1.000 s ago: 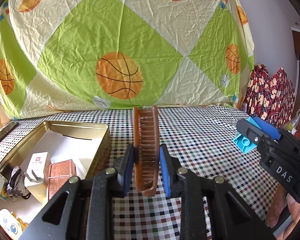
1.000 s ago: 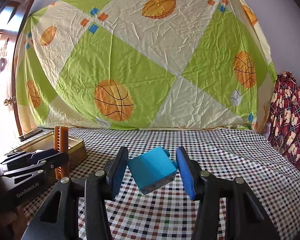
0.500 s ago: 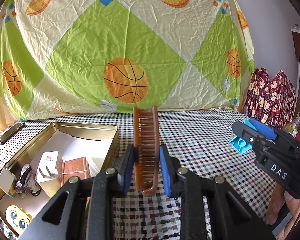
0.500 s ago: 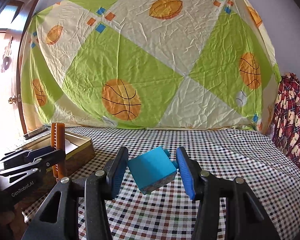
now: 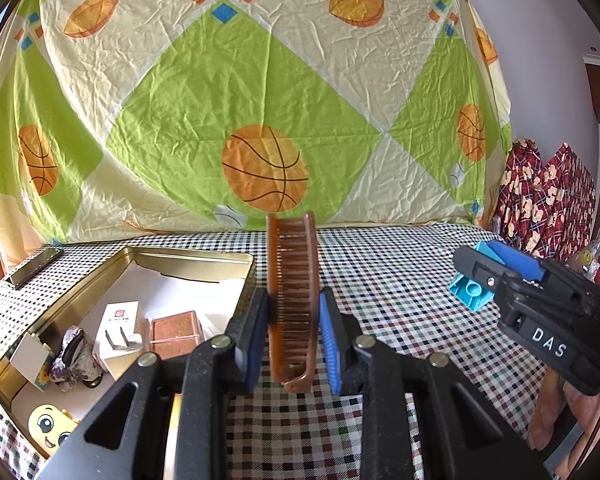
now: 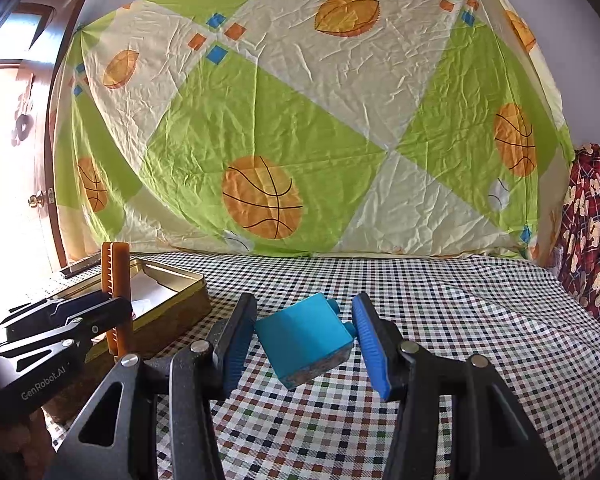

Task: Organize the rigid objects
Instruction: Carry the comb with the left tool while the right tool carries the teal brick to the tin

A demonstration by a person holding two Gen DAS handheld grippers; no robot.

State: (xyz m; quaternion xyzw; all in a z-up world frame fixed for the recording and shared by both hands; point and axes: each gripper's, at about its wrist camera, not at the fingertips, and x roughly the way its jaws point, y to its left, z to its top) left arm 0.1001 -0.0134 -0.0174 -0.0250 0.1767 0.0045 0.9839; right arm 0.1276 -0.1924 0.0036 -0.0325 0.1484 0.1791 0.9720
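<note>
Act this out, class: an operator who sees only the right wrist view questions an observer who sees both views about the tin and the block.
Operator: I see only the tin's wall and something white inside. What else is in it?
Observer: A white plug lies beside a copper box.
Operator: And the block's underside, which faces away from me?
Observer: It is hollow, with a round tube inside.
</note>
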